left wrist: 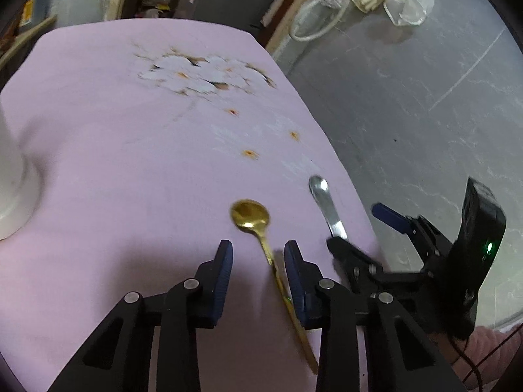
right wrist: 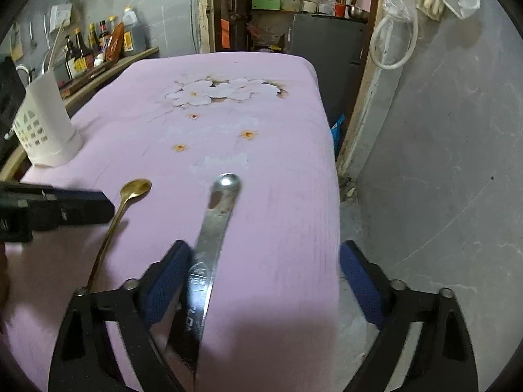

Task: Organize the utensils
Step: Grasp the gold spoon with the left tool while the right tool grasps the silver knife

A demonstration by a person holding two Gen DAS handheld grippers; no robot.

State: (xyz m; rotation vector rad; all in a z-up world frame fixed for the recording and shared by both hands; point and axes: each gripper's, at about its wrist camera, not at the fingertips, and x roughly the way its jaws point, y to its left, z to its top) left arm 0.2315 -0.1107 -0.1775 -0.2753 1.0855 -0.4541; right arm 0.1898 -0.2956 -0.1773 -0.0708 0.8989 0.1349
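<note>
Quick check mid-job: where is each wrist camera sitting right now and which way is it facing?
Left wrist: on the left gripper, angled down at the gold spoon; right gripper and a sleeve at right.
Right wrist: on the right gripper, angled down along the silver spoon; left gripper at left.
Shared: both spoons, pink floral tablecloth, white utensil holder.

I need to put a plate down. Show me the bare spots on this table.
The widest bare stretch lies between the white utensil holder and the flower print. Another strip runs between the print and the spoon bowls. The near right corner is crowded: gold spoon, silver spoon, left gripper, right gripper.
</note>
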